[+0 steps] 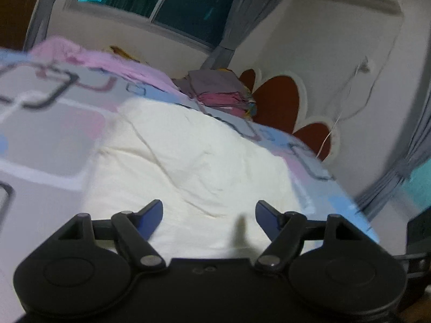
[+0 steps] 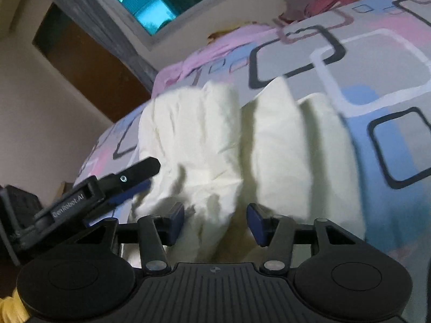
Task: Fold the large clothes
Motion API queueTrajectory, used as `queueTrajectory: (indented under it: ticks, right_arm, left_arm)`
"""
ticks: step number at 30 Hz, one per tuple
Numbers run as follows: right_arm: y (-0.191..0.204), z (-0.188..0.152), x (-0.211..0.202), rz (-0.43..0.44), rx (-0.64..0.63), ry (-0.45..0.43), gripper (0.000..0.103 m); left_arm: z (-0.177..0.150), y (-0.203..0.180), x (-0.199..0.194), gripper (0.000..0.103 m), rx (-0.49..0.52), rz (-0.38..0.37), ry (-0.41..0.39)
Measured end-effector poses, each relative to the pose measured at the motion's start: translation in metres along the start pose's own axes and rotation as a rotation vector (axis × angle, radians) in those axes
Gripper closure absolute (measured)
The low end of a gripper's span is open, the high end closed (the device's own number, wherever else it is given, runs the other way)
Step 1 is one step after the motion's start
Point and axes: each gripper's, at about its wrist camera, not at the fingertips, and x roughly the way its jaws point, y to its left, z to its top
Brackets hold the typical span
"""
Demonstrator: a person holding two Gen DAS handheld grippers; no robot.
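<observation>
A large cream-white garment [image 1: 188, 167] lies spread on the patterned bed sheet [image 1: 54, 134]. My left gripper [image 1: 209, 215] is open just above its near edge, with nothing between the blue pads. In the right wrist view the same garment [image 2: 215, 145] lies in rumpled folds. My right gripper [image 2: 215, 223] is open, with a fold of the cloth lying between its fingers, not clamped. The left gripper [image 2: 140, 177] shows at that view's left, at the garment's edge.
A stack of folded clothes [image 1: 218, 91] sits at the far end of the bed by the red-and-white headboard [image 1: 280, 102]. A pink blanket [image 1: 107, 59] lies along the far side. A window [image 1: 172, 2] and grey curtains are behind.
</observation>
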Motion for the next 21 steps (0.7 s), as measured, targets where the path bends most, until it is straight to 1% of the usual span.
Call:
queueTrajectory:
  ticks: [1, 2, 3, 6, 8, 10, 12, 14, 16, 17, 19, 20, 21]
  right_arm:
    - [0.004, -0.001, 0.004, 0.024, -0.010, 0.019, 0.070]
    - [0.008, -0.002, 0.007, 0.029, -0.031, 0.029, 0.089]
    - [0.010, -0.003, 0.007, 0.020, -0.052, 0.024, 0.092]
    - [0.009, -0.004, -0.011, -0.036, -0.105, -0.042, 0.095]
    - [-0.001, -0.004, -0.024, -0.098, -0.108, -0.078, 0.096]
    - [-0.016, -0.008, -0.032, -0.164, -0.100, -0.089, 0.096]
    - [-0.036, -0.013, -0.026, -0.204, -0.050, -0.081, 0.096]
    - [-0.061, -0.022, -0.018, -0.219, 0.000, -0.084, 0.095]
    - [-0.081, -0.027, -0.012, -0.188, 0.070, -0.098, 0.095]
    - [-0.086, -0.029, -0.014, -0.176, 0.108, -0.106, 0.094]
    - [-0.087, -0.024, -0.028, -0.198, 0.133, -0.128, 0.091]
    - [-0.078, -0.021, -0.038, -0.225, 0.107, -0.158, 0.091]
    - [-0.066, -0.018, -0.048, -0.247, 0.053, -0.192, 0.091]
  left_arm:
    - [0.001, 0.001, -0.002, 0.029, 0.027, 0.012, -0.005]
    - [0.003, 0.002, -0.004, 0.029, 0.044, 0.017, -0.005]
    - [0.005, 0.002, -0.004, 0.029, 0.058, 0.019, 0.000]
    - [0.011, -0.001, -0.002, 0.029, 0.099, -0.002, 0.002]
    - [0.016, -0.007, 0.001, 0.029, 0.125, -0.011, -0.006]
    - [0.018, -0.016, 0.009, 0.027, 0.146, -0.022, -0.008]
    - [0.013, -0.025, 0.026, 0.027, 0.161, -0.029, 0.018]
    - [0.003, -0.037, 0.043, 0.028, 0.220, -0.022, 0.031]
    - [-0.013, -0.053, 0.063, 0.026, 0.328, 0.028, 0.038]
    - [-0.019, -0.056, 0.068, 0.026, 0.346, 0.049, 0.037]
    - [-0.022, -0.055, 0.073, 0.026, 0.326, 0.060, 0.040]
    - [-0.022, -0.057, 0.072, 0.026, 0.332, 0.068, 0.041]
    - [-0.022, -0.058, 0.071, 0.026, 0.337, 0.071, 0.040]
